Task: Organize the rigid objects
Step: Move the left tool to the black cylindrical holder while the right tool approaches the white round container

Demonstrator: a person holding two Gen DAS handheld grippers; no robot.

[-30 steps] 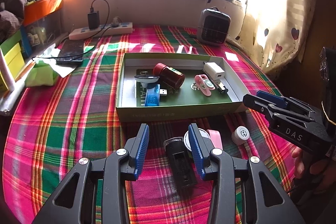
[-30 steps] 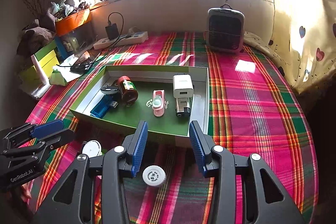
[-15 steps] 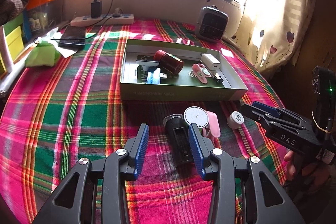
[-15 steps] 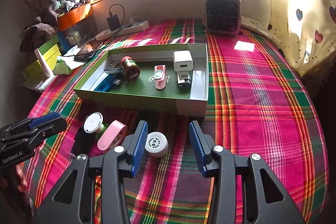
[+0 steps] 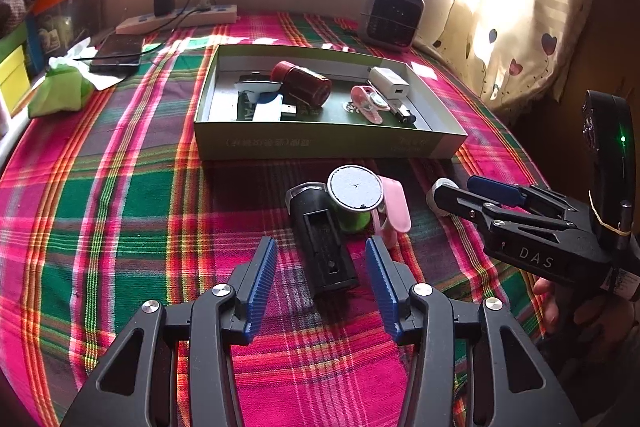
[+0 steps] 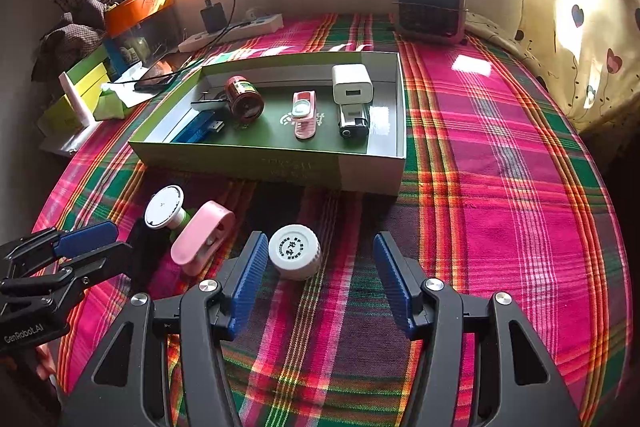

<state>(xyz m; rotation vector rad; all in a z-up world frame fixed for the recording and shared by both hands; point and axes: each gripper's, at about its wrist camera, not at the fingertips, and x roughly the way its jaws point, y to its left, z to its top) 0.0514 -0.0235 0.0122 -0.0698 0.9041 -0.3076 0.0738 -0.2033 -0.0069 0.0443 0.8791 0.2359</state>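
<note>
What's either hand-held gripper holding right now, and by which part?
Nothing. The left hand-held gripper is open around the black device; the right hand-held gripper is open around the white cap.

Both tools share one build: black plastic frames with triangular cut-outs, silver round screw heads at the joints, and ribbed blue pads lining the inner faces of the fingers. The left gripper (image 5: 318, 273) carries white "GenRobot.AI" lettering on its side, read from the right wrist view. The right gripper (image 6: 320, 273) bears "DAS" in white, a black camera housing with a green light, and a yellow rubber band. Bare skin of the right hand (image 5: 580, 311) shows beneath it.
</note>
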